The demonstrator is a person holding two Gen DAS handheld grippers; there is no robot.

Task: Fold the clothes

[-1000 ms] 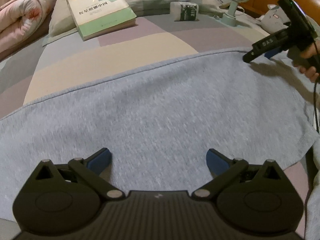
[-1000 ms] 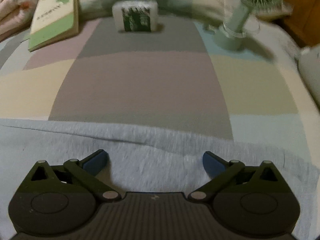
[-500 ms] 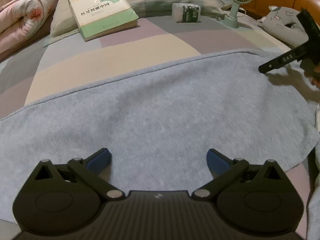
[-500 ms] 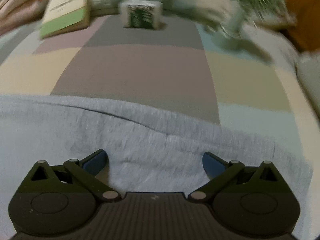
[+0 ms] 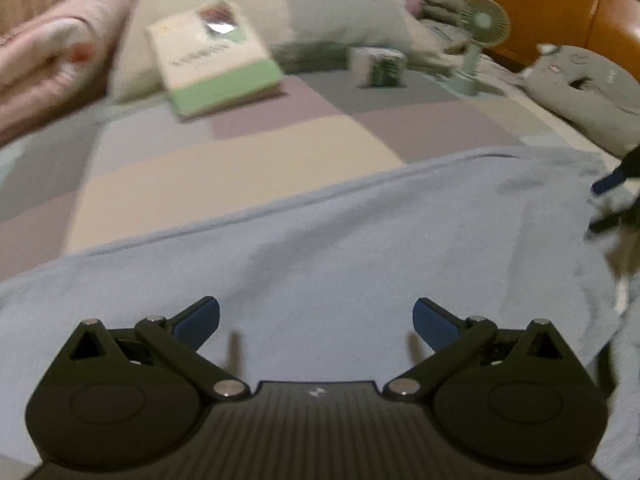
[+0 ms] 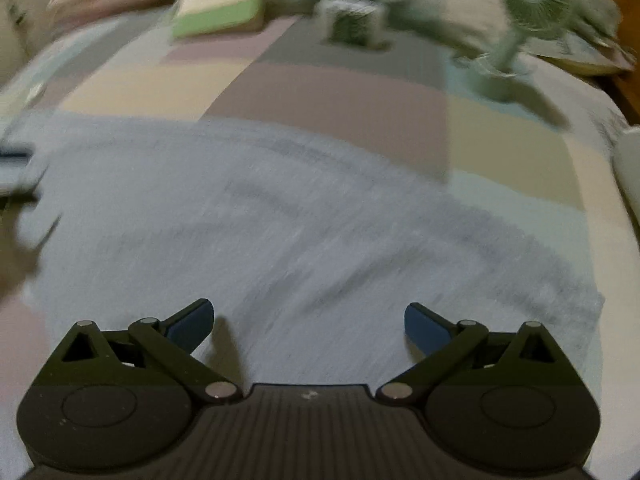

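Note:
A light blue-grey garment (image 5: 320, 240) lies spread flat on the patchwork bedspread (image 5: 240, 160) and fills the lower half of both wrist views. My left gripper (image 5: 316, 320) hovers low over its near part, open, with nothing between its blue fingertips. My right gripper (image 6: 308, 326) is also open and empty over the garment (image 6: 300, 220). The right gripper's blue tip (image 5: 612, 182) shows at the right edge of the left wrist view, near the garment's far right corner. Both views are blurred by motion.
A green and white book (image 5: 212, 68) leans on a pillow (image 5: 320, 4) at the head of the bed. A small printed box (image 5: 378, 66) and a green desk fan (image 5: 476, 52) stand beyond the garment. A pink quilt (image 5: 44, 64) lies left, a grey plush (image 5: 588, 84) right.
Both grippers have pulled back toward the near side of the garment, so more cloth lies ahead of them. The right gripper has slid out to the right edge of the left view. Both stay open.

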